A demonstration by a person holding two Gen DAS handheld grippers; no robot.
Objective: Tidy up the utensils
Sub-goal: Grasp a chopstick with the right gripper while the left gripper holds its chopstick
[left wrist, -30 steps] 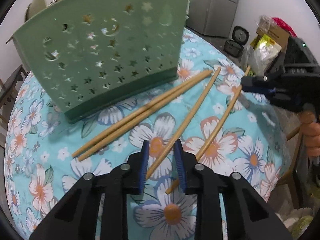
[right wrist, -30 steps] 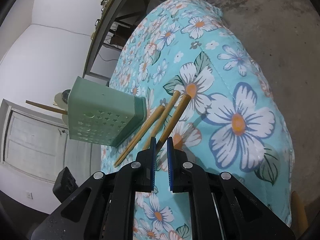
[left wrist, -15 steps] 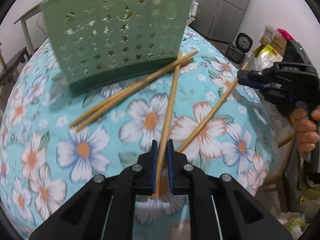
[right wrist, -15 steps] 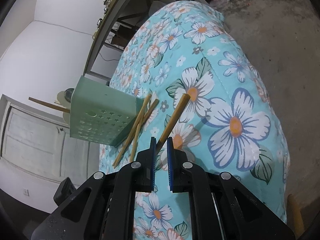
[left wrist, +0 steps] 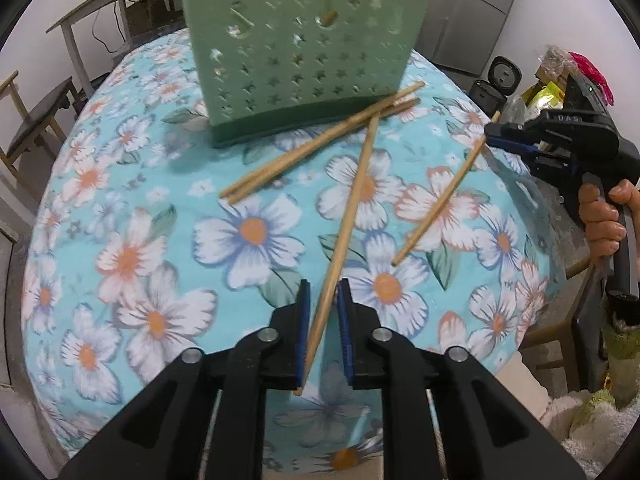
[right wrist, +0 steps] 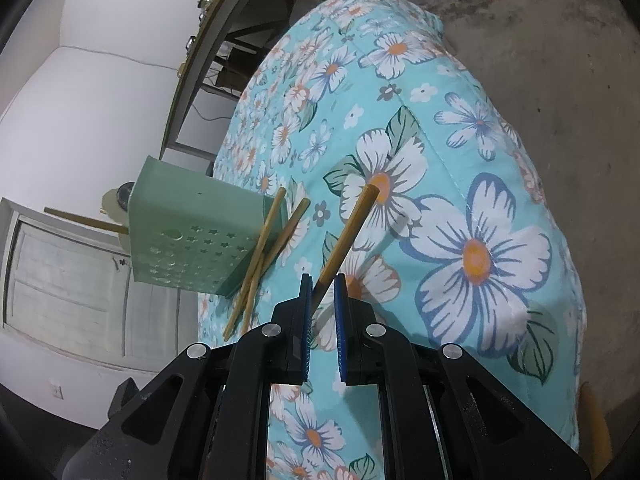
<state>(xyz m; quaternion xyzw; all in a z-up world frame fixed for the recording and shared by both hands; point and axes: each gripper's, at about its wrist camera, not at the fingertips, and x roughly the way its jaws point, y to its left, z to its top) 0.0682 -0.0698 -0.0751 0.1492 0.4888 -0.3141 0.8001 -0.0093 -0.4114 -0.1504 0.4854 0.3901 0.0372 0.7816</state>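
Left wrist view: nearest to us, our left gripper (left wrist: 323, 312) has a chopstick (left wrist: 352, 216) lying between its blue pads (left wrist: 304, 320). The jaws have just been opening, and a gap shows on the right side of the stick, so the grip is slack and the stick rests loose against the left pad. Its far tip reaches up to the pair of chopsticks (left wrist: 320, 148) lying side by side on the floral cloth (left wrist: 140, 248), whose upper ends touch the foot of the green utensil holder (left wrist: 304, 60). That holder stands upright at the far side of the cloth, with a stick poking out of its top. To the right, another chopstick (left wrist: 444, 200) slants up to our right gripper (left wrist: 490, 140), which a hand (left wrist: 600, 220) holds by the handle.

In the right wrist view, the right gripper (right wrist: 323, 312) is clenched narrowly around the near end of that chopstick (right wrist: 348, 236), which angles forward over the cloth (right wrist: 480, 240). Beyond it the pair (right wrist: 264, 256) leans against the holder (right wrist: 188, 236), well apart from the held stick's free tip. Past the cloth's edge lies bare concrete floor (right wrist: 560, 60).
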